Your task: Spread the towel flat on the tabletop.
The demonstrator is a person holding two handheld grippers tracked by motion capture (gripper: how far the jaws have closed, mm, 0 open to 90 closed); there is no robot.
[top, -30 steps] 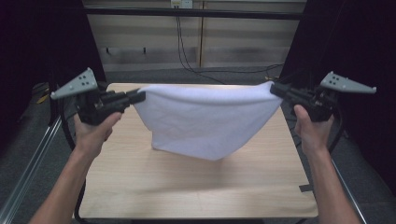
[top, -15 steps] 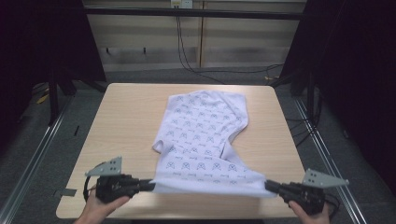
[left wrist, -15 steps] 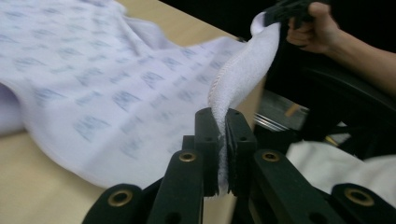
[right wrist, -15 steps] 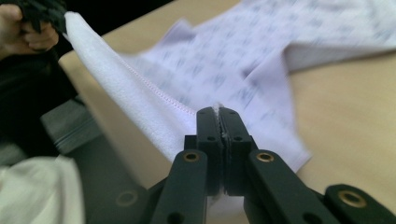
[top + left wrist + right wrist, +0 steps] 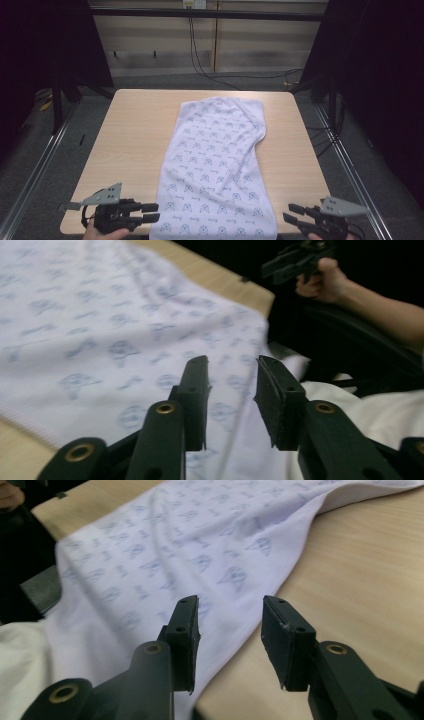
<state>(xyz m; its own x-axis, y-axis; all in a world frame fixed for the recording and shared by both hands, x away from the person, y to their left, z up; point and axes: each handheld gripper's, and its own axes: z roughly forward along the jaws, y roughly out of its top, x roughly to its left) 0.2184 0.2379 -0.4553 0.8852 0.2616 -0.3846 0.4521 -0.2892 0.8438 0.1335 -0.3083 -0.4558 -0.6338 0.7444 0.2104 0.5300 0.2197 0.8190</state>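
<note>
From the high view, the white patterned cloth [image 5: 217, 167] lies spread flat on the table [image 5: 135, 135], running from the far middle down to the near edge, where it hangs slightly over. My left hand-held gripper [image 5: 154, 211] sits at the near left corner, just beside the cloth's near left edge, its jaws parted and holding nothing. My right hand-held gripper [image 5: 290, 212] is at the near right, off the table edge and a little apart from the cloth's near right corner, jaws also spread.

In the left gripper view, my left hand-held gripper [image 5: 231, 390] hovers over the cloth [image 5: 100, 330] with a clear gap between its two black jaws and no fabric caught. Farther off I see my right hand [image 5: 325, 282] around the other hand-held gripper, beyond the table's edge.

In the right gripper view, my right hand-held gripper [image 5: 230, 630] stands agape above the cloth's hemmed edge [image 5: 150, 555], where fabric meets bare wooden table [image 5: 360, 555]. Nothing sits between the jaws; the cloth lies loosely, with soft wrinkles.
</note>
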